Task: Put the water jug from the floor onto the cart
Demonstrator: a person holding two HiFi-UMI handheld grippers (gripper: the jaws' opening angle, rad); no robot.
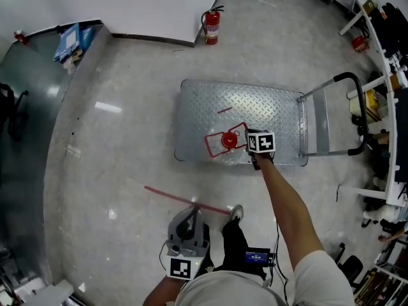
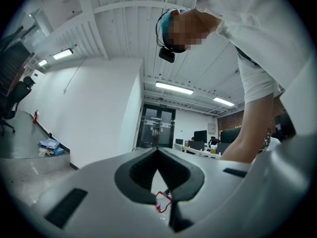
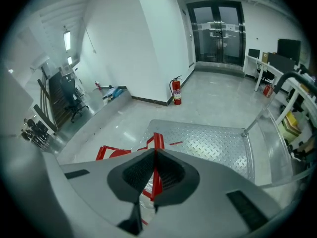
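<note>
On the grey floor, the cart [image 1: 268, 104] is receiving the water jug [image 1: 227, 141] at its near edge. Your right gripper [image 1: 249, 146] is clamping the red handle [image 3: 157, 143], and your left gripper [image 1: 189, 214] is idling closed and empty. By the look of it, you're only needing to set down and release.

Bright, even indoor light from ceiling strip lights [image 2: 173, 88]. Pale glare patches on polished floor [image 1: 108, 107]. Faint shadows. Strong fisheye bending, black corners in gripper views. Soft focus on left gripper [image 2: 158, 150] shell.
</note>
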